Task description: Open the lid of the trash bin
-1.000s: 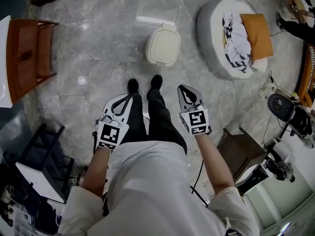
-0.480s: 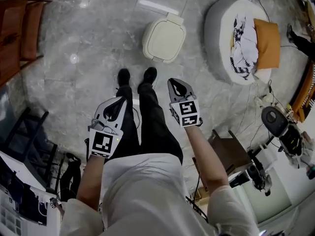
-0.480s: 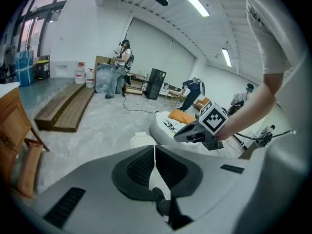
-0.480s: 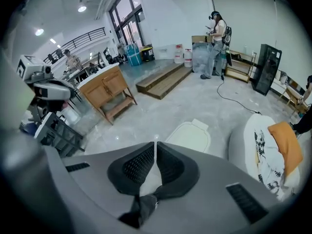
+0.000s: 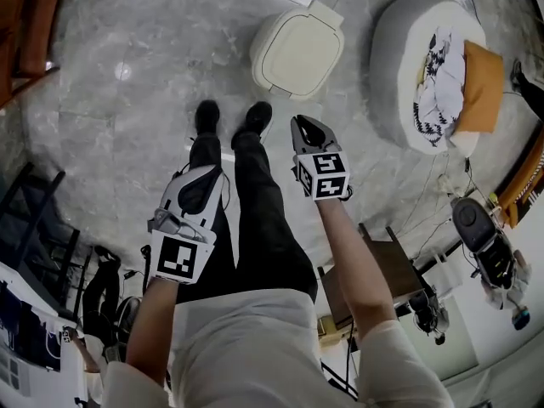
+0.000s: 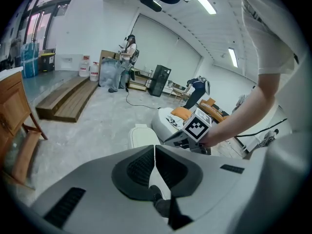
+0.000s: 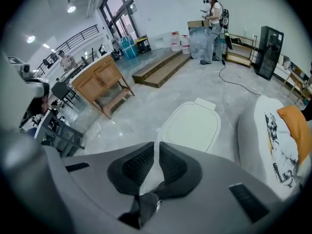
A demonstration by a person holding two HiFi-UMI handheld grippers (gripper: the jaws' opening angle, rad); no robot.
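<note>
Standing on grey floor (image 5: 127,126), shoes (image 5: 206,116) pointed at bin (image 5: 262,62) just beyond the toes, far-centre & a bit right. Cream, squarish w/ rounded corners; lid (image 5: 302,45) flat down, shut, hinge tab on far side, so likely meant to lift from near edge. Nothing touching it yet. Holding left tongs (image 5: 212,172) low beside left leg, well short of bin; pads pressed together in a thin line, nothing between. Carrying right tongs (image 5: 304,126) further out, just right of right shoe, nearer bin but apart from it; closed too, barely a slit showing, no hold on anything. Aimed straight at lid in right gripper view, w/ bin (image 7: 192,126) just over right tongs (image 7: 159,150): prob. the working one, given reach & side. In left gripper view, bin (image 6: 143,136) partly behind left tongs (image 6: 155,152), right tongs crossing in beside it. Shut prob. for travel only; would need opening to pinch lid rim, or could go in closed to hook under near edge. Can't tell any lip from here. Task not begun; approach stage by the look of it. Pouf (image 5: 399,66) w/ orange cushion (image 5: 483,83) right of bin, near it, so less swing room that side; bare floor on left. Next, as a guess: bend down, bring right tips to near rim, lift toward hinge.
</note>
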